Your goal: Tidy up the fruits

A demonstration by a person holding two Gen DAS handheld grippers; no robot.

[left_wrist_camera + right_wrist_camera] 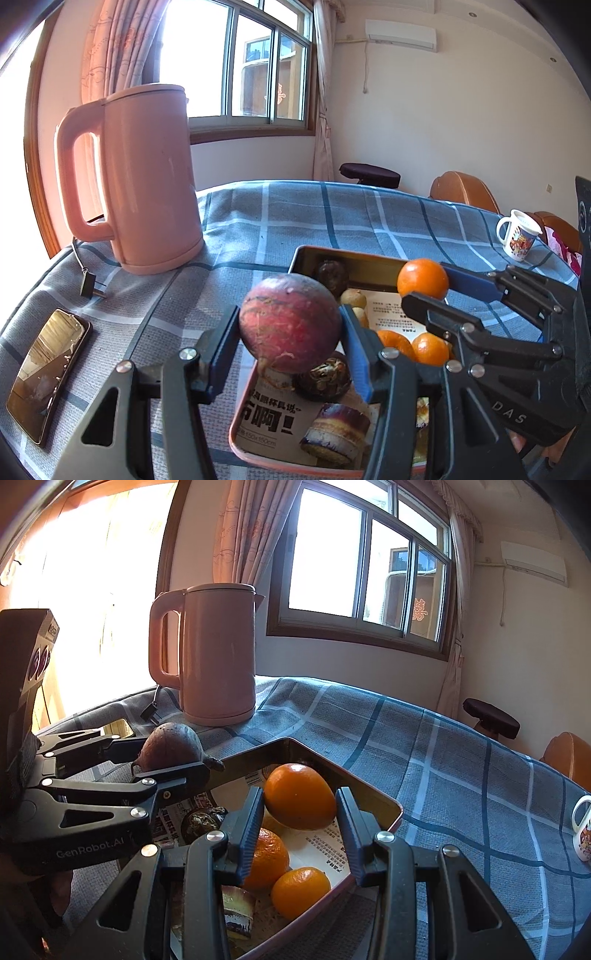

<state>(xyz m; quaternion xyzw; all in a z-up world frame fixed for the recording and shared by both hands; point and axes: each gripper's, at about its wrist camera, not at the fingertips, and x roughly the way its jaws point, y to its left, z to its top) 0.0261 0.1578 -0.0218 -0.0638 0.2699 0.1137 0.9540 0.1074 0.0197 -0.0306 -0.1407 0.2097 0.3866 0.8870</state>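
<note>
My left gripper (290, 332) is shut on a round red-purple fruit (290, 325) and holds it above the near left part of a pink tray (240, 443). My right gripper (299, 812) is shut on an orange (299, 795) above the tray's (395, 812) far part; it also shows in the left wrist view (424, 284). In the tray lie two more oranges (301, 891), a dark brown fruit (325, 378), a dark passion fruit (332, 275), small tan fruits (352, 297) and a piece of sugarcane (336, 428). Printed paper lines the tray.
A pink kettle (147, 177) stands at the back left on the blue checked tablecloth (332, 214), its plug (88, 286) beside it. A phone (44, 373) lies at the left. A printed mug (517, 240) stands at the right. Chairs stand beyond the table.
</note>
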